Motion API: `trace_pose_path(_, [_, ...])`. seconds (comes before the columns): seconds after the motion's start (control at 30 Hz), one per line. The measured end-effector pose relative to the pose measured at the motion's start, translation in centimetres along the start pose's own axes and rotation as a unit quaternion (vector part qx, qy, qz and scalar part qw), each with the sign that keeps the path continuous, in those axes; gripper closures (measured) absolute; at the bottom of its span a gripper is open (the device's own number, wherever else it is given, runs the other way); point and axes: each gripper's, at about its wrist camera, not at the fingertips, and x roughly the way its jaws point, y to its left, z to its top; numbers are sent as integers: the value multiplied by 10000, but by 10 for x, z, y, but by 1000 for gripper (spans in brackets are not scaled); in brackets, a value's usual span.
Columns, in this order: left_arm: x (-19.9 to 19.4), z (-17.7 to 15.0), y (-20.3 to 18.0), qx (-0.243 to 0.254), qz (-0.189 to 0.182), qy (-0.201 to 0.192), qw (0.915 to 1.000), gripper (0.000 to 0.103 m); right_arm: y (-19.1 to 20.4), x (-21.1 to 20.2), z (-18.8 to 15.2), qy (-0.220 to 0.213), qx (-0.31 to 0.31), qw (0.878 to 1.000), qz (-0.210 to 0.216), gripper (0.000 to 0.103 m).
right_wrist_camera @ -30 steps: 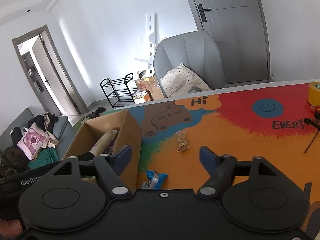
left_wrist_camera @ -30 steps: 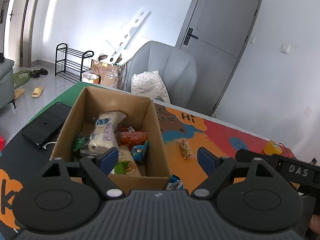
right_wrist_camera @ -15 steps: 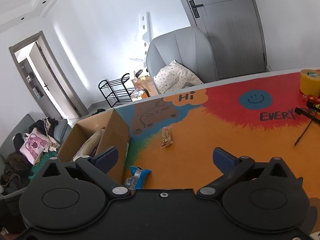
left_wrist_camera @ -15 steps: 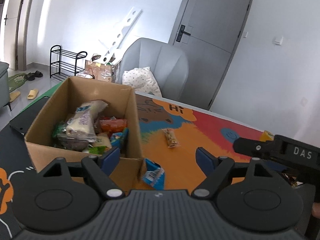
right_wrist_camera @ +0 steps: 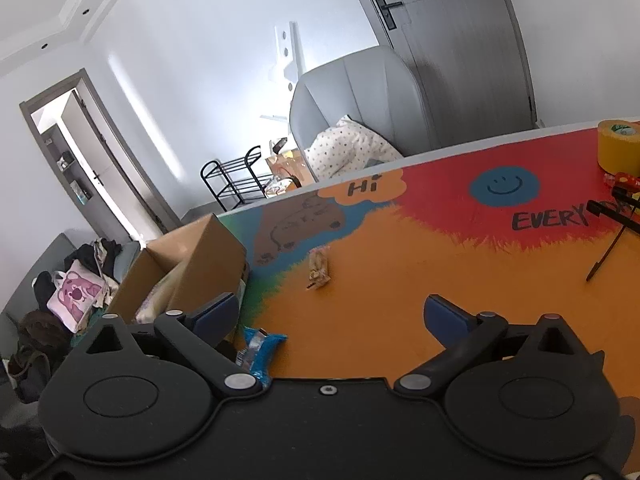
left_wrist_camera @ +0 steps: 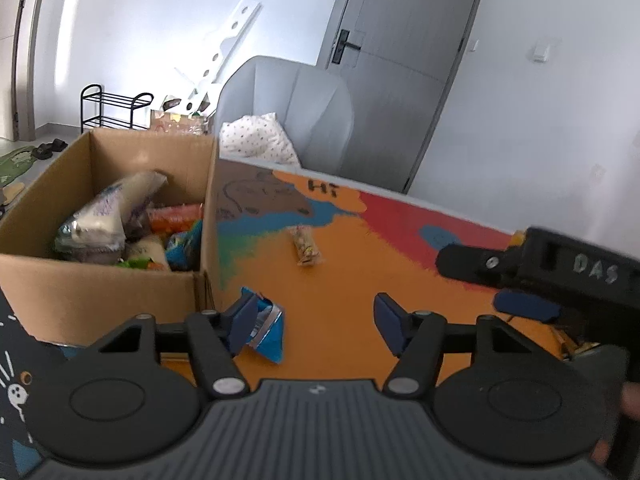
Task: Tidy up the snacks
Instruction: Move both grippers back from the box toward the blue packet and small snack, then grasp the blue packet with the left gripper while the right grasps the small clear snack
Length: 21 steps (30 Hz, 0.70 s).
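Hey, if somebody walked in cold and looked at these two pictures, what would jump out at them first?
Probably the loud orange, red and blue table mat, then the open cardboard box at its left end, stuffed with snack packets. Two snacks lie loose on the mat: a blue wrapper right beside the box, close to the open left gripper, and a tan bar farther out toward the middle.
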Motion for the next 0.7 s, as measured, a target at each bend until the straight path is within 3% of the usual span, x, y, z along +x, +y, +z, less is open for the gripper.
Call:
trace_pose_path(0.3, [28,-18,3,-188,510,-126,9984,46,-5,13,1,142,-85,9998,60,9])
trace_pose_path(0.7, [54,-23,4,-506,862,-279,9946,46,-8,38,1,449,-240,9986,146,17])
